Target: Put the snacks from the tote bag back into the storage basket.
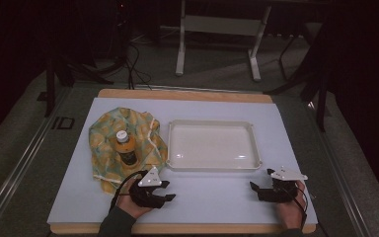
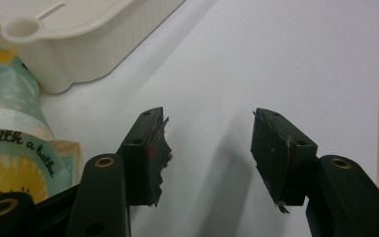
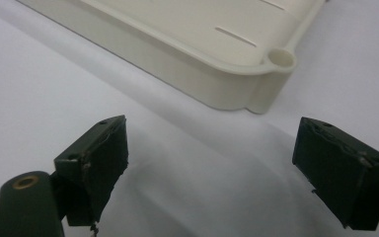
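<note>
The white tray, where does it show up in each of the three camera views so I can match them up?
High view: the white tray sits mid-table, right of the patterned cloth and bottle.
Left gripper view: its corner fills the upper left, above the cloth.
Right gripper view: its edge runs across the top, beyond the open jaws.
Shared landmark: the round hole at a tray corner, seen in both gripper views.

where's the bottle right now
In the high view the bottle sits on the yellow patterned cloth at the left of the table, just left of the white tray and beyond the left gripper.
</note>
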Demonstrator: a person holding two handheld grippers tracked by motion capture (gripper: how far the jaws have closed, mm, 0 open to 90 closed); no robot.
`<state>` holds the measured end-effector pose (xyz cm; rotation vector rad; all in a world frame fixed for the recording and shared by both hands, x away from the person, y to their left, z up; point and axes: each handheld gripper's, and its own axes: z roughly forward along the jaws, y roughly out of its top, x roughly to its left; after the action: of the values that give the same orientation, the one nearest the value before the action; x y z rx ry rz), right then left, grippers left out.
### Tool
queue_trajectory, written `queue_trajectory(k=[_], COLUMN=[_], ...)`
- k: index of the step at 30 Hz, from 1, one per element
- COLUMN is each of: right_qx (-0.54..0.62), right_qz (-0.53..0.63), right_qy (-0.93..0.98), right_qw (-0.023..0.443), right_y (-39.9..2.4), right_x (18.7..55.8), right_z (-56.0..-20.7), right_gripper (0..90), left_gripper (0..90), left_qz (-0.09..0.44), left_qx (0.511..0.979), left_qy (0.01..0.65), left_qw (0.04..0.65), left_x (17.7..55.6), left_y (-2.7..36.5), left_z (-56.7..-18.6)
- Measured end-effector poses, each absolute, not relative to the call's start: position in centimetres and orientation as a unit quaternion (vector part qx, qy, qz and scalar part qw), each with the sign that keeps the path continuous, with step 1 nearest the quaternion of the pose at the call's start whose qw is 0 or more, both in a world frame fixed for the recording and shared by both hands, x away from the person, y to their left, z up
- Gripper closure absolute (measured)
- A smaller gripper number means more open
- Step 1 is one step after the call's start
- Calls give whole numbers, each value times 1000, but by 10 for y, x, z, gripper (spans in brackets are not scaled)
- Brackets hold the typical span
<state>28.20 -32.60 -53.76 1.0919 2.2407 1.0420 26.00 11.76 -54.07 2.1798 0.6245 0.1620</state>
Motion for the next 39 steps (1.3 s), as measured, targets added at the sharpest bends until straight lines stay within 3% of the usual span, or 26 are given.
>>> queue_trajectory(k=[13,30,39], right_qx=[373,368,366], right_qz=[399,413,415], right_qy=[806,799,798], right_qw=[227,236,239], right_y=[-328,-329,-329], right_x=[276,273,273], right_z=[-537,-536,-536], right_gripper=[138,141,141], left_gripper=[448,450,453], left_qz=[74,130,132], left_qx=[877,869,873], left_qy=[250,258,251], left_qw=[403,402,397], left_x=[260,257,261], left_y=[116,124,132], left_z=[-539,-510,-496])
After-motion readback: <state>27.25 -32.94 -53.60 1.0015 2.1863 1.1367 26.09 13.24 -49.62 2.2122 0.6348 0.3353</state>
